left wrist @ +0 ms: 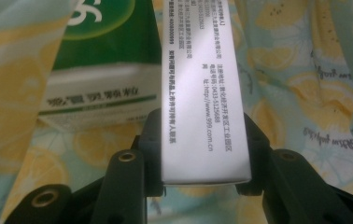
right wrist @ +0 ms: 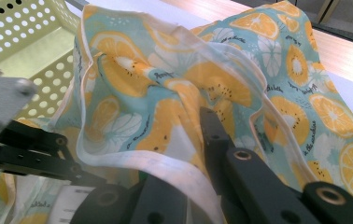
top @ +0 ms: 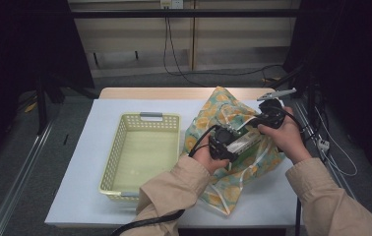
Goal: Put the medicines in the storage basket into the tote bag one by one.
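My left gripper (left wrist: 200, 184) clamps a stiff, flat-sided carton (left wrist: 198, 88) over the soft, fruit-printed cloth bag (top: 223, 110). My right gripper (right wrist: 184, 186) pinches the bag's white-piped rim. Left, a perforated plastic basket (top: 120, 142) on the worktop (top: 83, 162).

In the left gripper view the box (left wrist: 202, 88) is running off the frame at 12 o'clock, its green face's lettering blurring. In the right gripper view the bag (right wrist: 174, 93) is covering the right gripper (right wrist: 184, 186) tips, and the basket (right wrist: 20, 42) is being cropped at 10 o'clock.
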Demonstrator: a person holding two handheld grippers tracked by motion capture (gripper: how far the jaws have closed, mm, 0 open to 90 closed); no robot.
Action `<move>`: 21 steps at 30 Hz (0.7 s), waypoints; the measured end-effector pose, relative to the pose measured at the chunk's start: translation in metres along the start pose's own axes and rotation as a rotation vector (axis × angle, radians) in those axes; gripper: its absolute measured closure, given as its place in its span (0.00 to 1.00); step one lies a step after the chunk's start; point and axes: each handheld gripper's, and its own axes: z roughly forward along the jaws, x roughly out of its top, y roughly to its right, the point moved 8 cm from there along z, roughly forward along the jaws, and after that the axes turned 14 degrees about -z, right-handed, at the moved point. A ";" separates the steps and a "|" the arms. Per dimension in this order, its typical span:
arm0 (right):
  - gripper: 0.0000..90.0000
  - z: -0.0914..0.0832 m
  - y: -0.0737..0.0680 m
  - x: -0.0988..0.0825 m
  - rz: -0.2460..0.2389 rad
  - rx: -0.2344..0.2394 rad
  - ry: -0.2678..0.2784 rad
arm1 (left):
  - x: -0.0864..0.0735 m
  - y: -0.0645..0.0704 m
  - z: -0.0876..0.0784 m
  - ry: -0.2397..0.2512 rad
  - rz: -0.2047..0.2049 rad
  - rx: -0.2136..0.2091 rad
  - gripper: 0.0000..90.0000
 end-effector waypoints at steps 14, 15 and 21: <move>0.99 -0.002 0.001 0.002 -0.002 0.007 0.011 | 0.018 0.004 0.025 0.052 -0.013 -0.015 0.47; 0.99 -0.002 0.001 0.002 0.000 0.008 0.011 | 0.017 0.004 0.025 0.054 -0.031 -0.015 0.36; 0.99 -0.002 0.002 0.001 0.002 0.006 0.013 | 0.009 0.001 0.004 0.042 0.011 -0.019 0.21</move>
